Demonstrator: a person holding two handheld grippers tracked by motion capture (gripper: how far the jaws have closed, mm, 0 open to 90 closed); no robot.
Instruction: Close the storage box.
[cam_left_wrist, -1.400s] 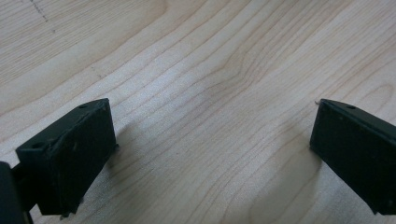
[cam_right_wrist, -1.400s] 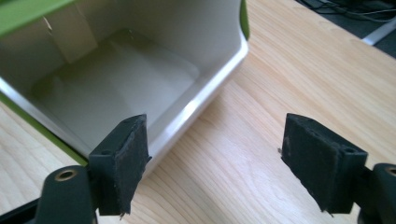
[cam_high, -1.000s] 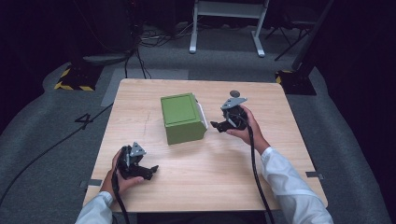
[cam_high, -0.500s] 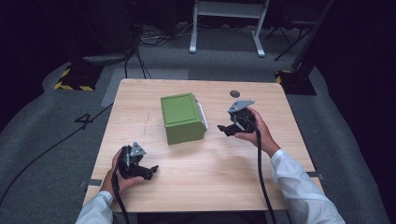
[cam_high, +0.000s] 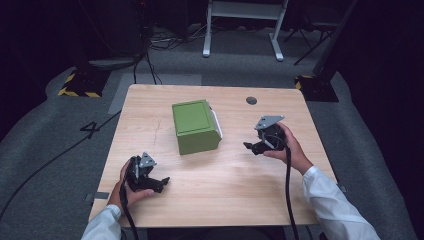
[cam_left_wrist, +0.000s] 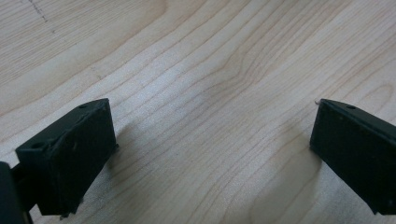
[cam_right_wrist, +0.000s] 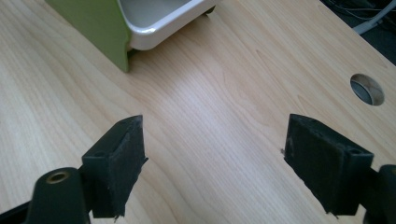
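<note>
In the high view we see a light wooden counter (cam_high: 225, 185) in the middle of the frame, and on it, a little above centre, a green box (cam_high: 195, 126) with a white part along its right side. A round hole (cam_high: 251, 100) sits in the counter toward the upper right of its top.

The left gripper (cam_high: 159, 182) lies at the lower left of the counter, held in the person's left hand (cam_high: 131, 189) and pointing toward the right of the frame. In the left gripper view its jaws stand wide apart at the lower corners, with nothing but bare wood grain (cam_left_wrist: 210, 116) between them.

The right gripper (cam_high: 251, 147) is at the right of centre, well apart from the box's right side, gripped by the right hand (cam_high: 290, 150), its grey three-cornered plate (cam_high: 268, 121) on top. In the right gripper view its jaws also stand wide, empty, with bare counter (cam_right_wrist: 210, 126) between them. At the upper left of that view we see the green box (cam_right_wrist: 91, 21) with its white tray-like part (cam_right_wrist: 156, 23), and the hole (cam_right_wrist: 367, 89) at the right edge.

White sleeves (cam_high: 335, 205) enter from the bottom of the high view.
</note>
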